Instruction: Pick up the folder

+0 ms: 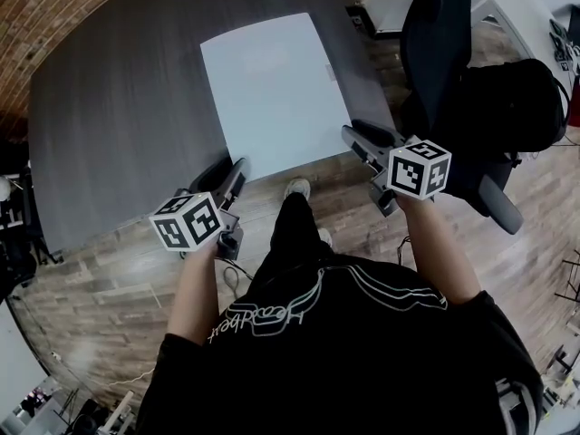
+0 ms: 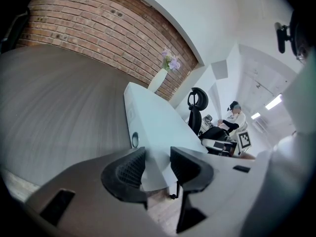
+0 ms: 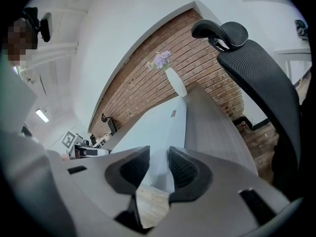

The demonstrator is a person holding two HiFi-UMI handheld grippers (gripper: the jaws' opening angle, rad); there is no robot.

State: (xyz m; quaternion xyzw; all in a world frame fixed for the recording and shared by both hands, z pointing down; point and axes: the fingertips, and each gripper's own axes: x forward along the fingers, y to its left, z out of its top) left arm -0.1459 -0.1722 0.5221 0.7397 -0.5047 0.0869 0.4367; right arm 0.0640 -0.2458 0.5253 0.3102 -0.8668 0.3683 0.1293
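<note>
A pale blue folder [image 1: 272,89] lies flat on the dark grey table [image 1: 118,125], its near edge at the table's front edge. My left gripper [image 1: 237,172] is at its near left corner and my right gripper [image 1: 355,134] at its near right corner. In the left gripper view the folder [image 2: 158,127] shows a side with a round hole, and its corner sits between the jaws of the left gripper [image 2: 158,164], which close on it. In the right gripper view the folder's corner [image 3: 158,127] is clamped in the right gripper [image 3: 159,167], with wooden floor showing below it.
A black office chair [image 1: 444,53] stands right of the table, a dark bag [image 1: 517,107] beside it. A white vase [image 2: 158,78] of flowers stands at the table's far end by the brick wall. A seated person [image 2: 232,120] is further off. My legs are at the table's front edge.
</note>
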